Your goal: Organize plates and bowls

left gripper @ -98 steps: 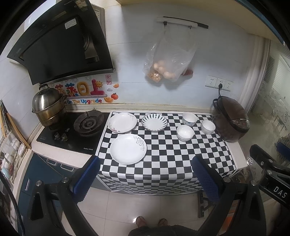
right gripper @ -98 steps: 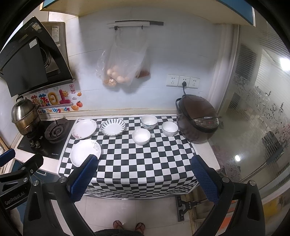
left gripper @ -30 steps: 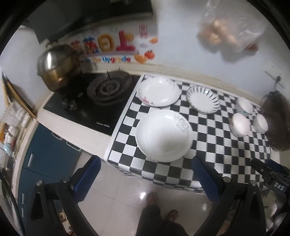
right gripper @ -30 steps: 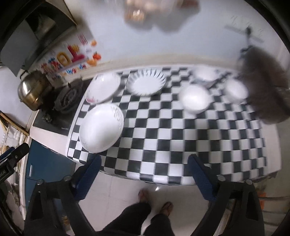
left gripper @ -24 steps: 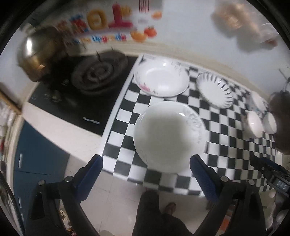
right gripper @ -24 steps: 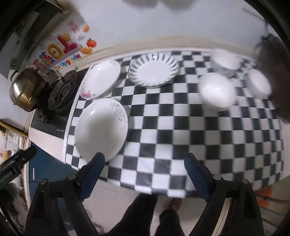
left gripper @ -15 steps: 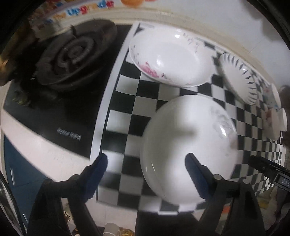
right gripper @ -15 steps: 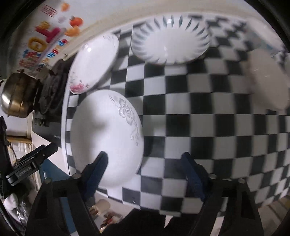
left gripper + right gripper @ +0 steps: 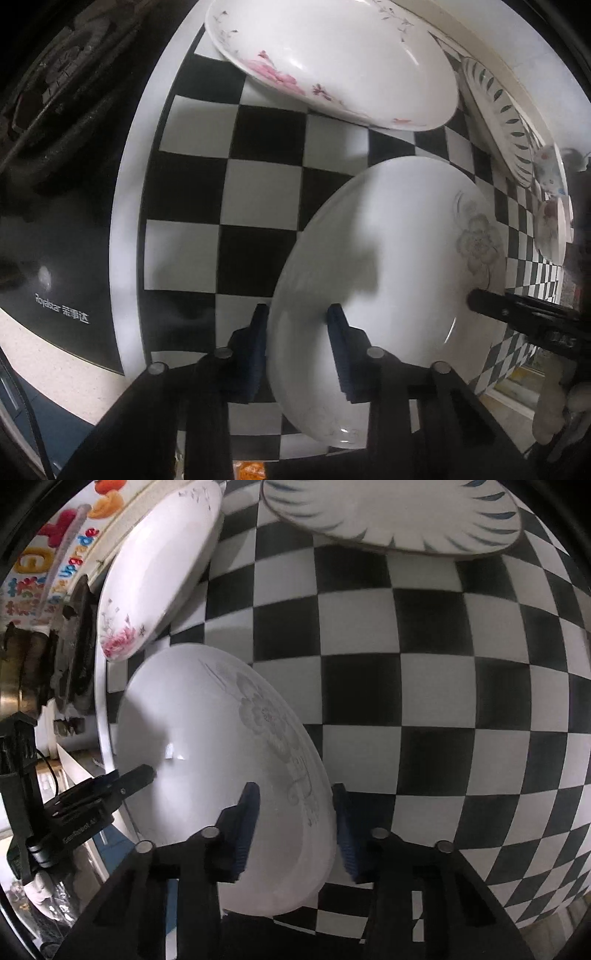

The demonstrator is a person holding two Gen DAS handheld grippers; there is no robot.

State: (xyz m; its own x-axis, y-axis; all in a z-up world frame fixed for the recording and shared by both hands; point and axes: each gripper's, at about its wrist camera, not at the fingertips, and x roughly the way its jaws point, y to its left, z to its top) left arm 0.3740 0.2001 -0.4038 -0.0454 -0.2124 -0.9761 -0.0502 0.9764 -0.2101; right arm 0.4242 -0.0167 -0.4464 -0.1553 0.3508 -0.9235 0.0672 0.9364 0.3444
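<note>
Straddling the near rim of the big white plate (image 9: 399, 258), the left gripper (image 9: 297, 325) points steeply down at the counter, one blue pad outside the plate's left edge and the other over its inner surface. Its jaws have just been closing and stand narrow now, with the rim between them, though from this angle I cannot tell if both pads are truly pressing on it. Over on the other side, the right gripper (image 9: 293, 805) does the mirror job: one pad sits over the plate's grey flower print, the other just outside the right edge, jaws likewise just narrowed around the rim, and a firm squeeze is not clear here either. That plate rests on the black-and-white checkered cloth (image 9: 258, 184) at the front left corner of the counter, looking flat on it. Just behind it lies the pink-flowered plate (image 9: 332, 59), and further right along the back the plate with dark radial strokes (image 9: 391, 513). Two small bowls (image 9: 552, 206) peek in at the far right edge of the left view. Left of the cloth sits the black glass hob (image 9: 62, 184) with its burner.
</note>
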